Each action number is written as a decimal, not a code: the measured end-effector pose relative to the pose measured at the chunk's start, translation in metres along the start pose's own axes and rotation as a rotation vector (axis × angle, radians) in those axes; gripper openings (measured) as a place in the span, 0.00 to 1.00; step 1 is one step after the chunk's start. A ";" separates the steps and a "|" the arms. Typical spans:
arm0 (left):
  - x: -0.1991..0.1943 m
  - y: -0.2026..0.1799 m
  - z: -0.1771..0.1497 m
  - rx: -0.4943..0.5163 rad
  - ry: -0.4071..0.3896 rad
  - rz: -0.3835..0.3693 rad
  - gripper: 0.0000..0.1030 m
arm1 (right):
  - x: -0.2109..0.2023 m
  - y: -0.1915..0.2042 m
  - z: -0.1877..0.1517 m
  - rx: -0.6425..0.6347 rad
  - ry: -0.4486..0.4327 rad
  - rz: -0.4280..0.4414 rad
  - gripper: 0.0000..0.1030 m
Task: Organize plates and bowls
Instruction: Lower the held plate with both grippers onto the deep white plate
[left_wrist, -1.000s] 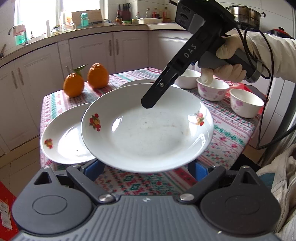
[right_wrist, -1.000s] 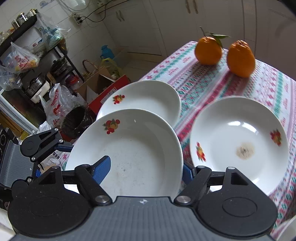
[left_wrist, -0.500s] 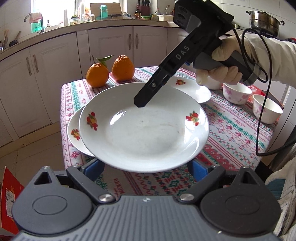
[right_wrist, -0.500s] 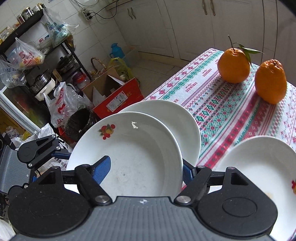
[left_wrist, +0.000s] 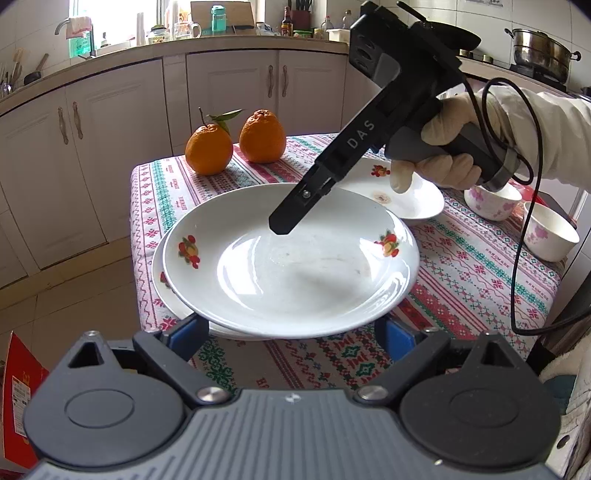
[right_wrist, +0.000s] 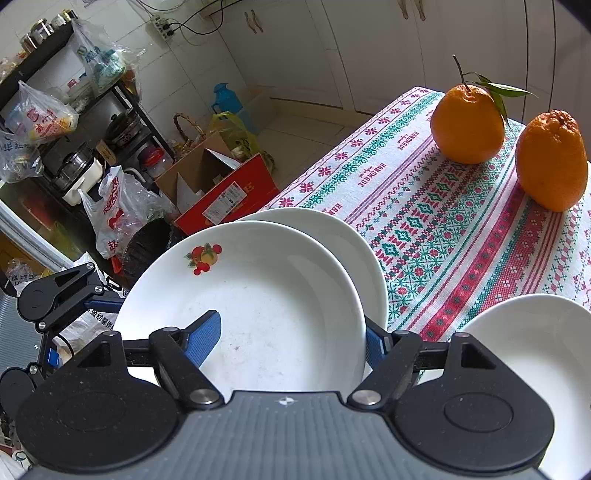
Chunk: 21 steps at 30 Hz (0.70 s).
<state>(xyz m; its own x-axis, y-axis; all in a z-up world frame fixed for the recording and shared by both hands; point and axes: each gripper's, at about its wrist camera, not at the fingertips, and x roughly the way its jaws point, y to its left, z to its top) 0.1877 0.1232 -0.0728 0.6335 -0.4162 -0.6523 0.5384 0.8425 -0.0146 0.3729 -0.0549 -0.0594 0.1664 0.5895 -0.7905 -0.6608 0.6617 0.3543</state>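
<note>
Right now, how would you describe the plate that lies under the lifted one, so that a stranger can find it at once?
Start at the table with the patterned cloth and go to its corner nearest the floor boxes. There a white plate lies flat, mostly covered by the held plate. Unlike the stained plate near the bowls, only its rim shows.

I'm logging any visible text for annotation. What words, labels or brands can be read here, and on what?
"DAS": white letters on the black body of the right tool.
"HANDMADE": repeated along a band of the tablecloth, by the oranges.
Red plastic bag: red characters, not legible.
Red box: label too small to read.
Plates: fruit motifs only, no text.
</note>
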 end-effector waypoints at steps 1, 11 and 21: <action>0.001 0.001 0.000 0.000 0.002 0.000 0.93 | 0.001 0.000 0.001 0.000 0.000 -0.001 0.80; 0.008 0.005 0.003 0.005 0.039 -0.005 0.93 | 0.002 -0.002 0.003 0.004 0.004 -0.003 0.80; 0.011 0.009 0.005 0.033 0.054 0.001 0.93 | 0.001 -0.004 0.002 0.013 0.001 -0.004 0.81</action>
<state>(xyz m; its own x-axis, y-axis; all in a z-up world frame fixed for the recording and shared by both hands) 0.2018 0.1244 -0.0762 0.6039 -0.3952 -0.6922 0.5562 0.8310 0.0107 0.3769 -0.0560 -0.0603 0.1689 0.5862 -0.7923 -0.6502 0.6704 0.3574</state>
